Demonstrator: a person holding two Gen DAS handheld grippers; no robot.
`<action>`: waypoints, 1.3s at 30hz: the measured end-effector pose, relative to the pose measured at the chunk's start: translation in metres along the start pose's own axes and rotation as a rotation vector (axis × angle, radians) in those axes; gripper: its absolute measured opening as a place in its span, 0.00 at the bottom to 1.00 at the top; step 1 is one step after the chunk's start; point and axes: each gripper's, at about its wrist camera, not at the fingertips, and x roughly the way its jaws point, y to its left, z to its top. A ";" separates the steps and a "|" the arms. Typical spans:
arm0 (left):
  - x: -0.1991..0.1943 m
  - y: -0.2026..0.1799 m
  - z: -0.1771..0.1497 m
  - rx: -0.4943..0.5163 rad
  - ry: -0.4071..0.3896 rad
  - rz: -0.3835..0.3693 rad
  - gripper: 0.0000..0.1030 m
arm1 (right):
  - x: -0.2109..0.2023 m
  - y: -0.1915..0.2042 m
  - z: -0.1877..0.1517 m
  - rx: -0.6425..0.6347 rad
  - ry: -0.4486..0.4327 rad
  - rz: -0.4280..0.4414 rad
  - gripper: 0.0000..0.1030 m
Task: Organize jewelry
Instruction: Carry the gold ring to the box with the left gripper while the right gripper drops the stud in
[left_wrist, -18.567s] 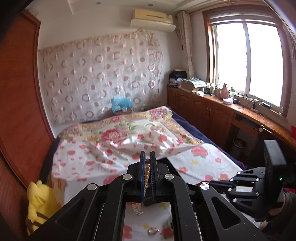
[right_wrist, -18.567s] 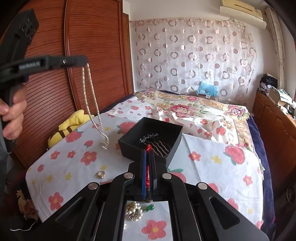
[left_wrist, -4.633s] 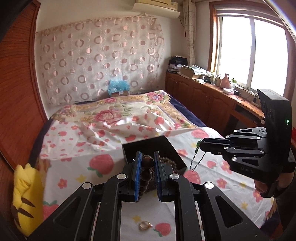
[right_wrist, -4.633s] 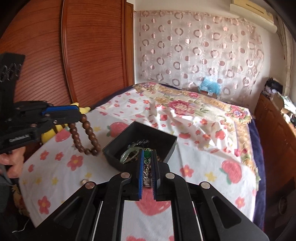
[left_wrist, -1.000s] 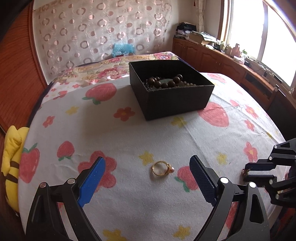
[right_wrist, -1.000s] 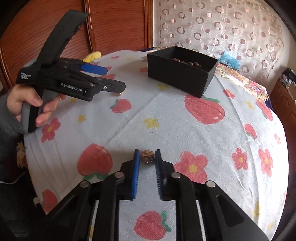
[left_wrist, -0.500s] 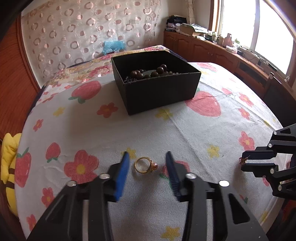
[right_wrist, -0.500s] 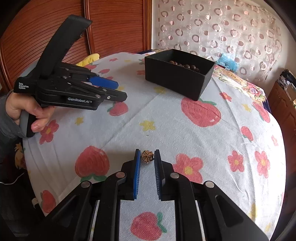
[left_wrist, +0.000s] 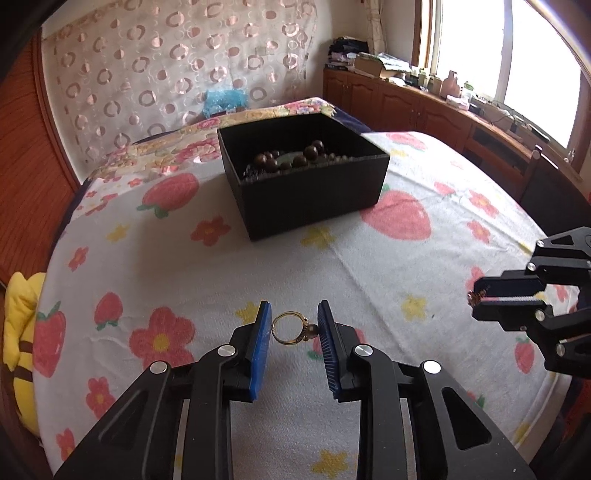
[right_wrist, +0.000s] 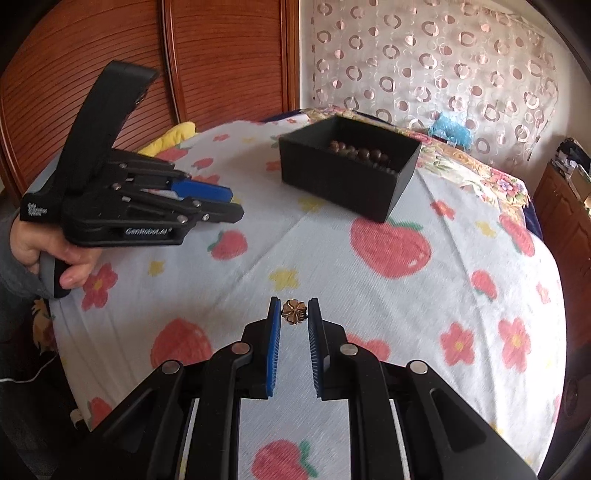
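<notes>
Left wrist view shows my left hand-held gripper (left_wrist: 293, 325) closed on the gold ring (left_wrist: 291, 328): the band touches the left pad and the small bead on its other side touches the right pad. Whether the ring has come off the bed (left_wrist: 369, 266) or still sits on the flowered sheet, I cannot tell. My right hand-held gripper (right_wrist: 293, 314) has its blue pads pinched on a small flower-shaped earring (right_wrist: 294, 312), held at the very tips and clear above the sheet. The black box (left_wrist: 306, 195) stands well apart, farther up the bed, already holding a string of brown beads (left_wrist: 291, 157) and some other pieces I cannot make out.

I judge the step in hand to be the pickup of the last loose pieces, one in each hand-held gripper, with the carry to the box to come. The next move, as I see it, calls for a steady squeeze on both, since each piece is tiny and caught only at the pad tips, then a lift and a reach over the box's near wall, and a release low inside so nothing bounces out onto the sheet.
</notes>
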 end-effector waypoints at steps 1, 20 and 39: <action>-0.001 0.000 0.002 0.000 -0.006 0.001 0.24 | 0.000 -0.001 0.002 -0.001 -0.005 -0.001 0.16; -0.023 0.012 0.044 -0.019 -0.107 0.012 0.24 | 0.035 -0.061 0.099 0.083 -0.078 -0.041 0.16; -0.007 0.030 0.092 0.001 -0.116 0.025 0.24 | 0.057 -0.075 0.126 0.087 -0.069 -0.060 0.33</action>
